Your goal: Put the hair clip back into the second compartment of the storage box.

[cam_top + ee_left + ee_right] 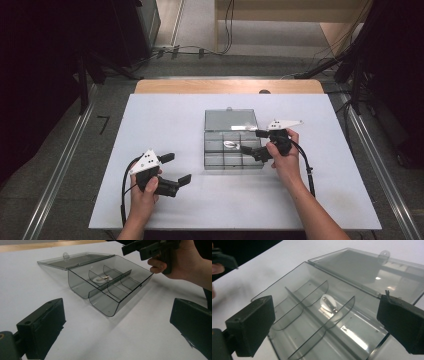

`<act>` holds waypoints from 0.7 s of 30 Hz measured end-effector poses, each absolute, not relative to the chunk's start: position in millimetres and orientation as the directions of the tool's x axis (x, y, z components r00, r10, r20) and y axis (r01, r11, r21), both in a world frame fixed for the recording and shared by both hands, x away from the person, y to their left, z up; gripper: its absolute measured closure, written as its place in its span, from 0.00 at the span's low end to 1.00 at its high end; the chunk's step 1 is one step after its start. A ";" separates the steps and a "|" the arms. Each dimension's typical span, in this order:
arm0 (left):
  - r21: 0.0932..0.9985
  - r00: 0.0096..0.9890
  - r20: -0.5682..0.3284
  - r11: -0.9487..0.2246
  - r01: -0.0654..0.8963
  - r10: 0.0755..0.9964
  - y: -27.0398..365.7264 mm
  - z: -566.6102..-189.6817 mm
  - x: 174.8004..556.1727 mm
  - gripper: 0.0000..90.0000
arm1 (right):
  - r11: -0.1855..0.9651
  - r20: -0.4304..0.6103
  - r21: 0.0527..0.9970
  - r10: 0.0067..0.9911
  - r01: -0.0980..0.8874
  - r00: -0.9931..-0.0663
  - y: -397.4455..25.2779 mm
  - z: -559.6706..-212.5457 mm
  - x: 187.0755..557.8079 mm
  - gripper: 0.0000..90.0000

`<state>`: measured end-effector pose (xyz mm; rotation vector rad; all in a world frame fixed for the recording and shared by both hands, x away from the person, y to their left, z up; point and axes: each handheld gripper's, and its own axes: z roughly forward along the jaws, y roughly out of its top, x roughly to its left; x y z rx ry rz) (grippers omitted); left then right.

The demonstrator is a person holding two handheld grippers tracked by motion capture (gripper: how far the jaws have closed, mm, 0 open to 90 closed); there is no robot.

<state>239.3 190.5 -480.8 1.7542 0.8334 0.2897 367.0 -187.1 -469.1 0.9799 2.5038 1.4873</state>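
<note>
On the flat white worktop [165, 115] we are working at a smoky, see-through plastic box [233, 161], a shallow rectangular tray with rounded lower edges and thin curved dividers splitting it into compartments. Its hinged lid [231, 120] is lying folded back flat on the far side, a small round tab at its outer edge. We are holding the right gripper [250, 141] at the box's right edge, its blocky matt-black jaws standing spread apart with nothing between them, reaching in over the compartments. We are resting the left gripper [176, 169] near the front left of the worktop, well apart from the box, its jaws likewise gaping and empty. Inside a middle compartment of the far row, a small white oval piece [328, 302] with a shiny metal clip on top is lying on the box floor.
</note>
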 end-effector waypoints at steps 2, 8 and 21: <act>0.913 0.723 -0.210 -0.133 0.387 0.658 188.7 -479.8 241.6 0.00 | 0.335 0.244 0.810 0.554 0.482 -0.796 -188.9 -469.1 365.8 0.00; 0.912 0.729 -0.217 -0.133 0.389 0.650 185.0 -477.2 249.9 0.00 | 0.326 0.248 0.813 0.555 0.482 -0.794 -195.6 -469.7 363.5 0.00; 0.913 0.736 -0.211 -0.139 0.384 0.643 177.1 -468.3 270.0 0.00 | 0.317 0.224 0.826 0.574 0.467 -0.787 -206.0 -472.3 356.1 0.00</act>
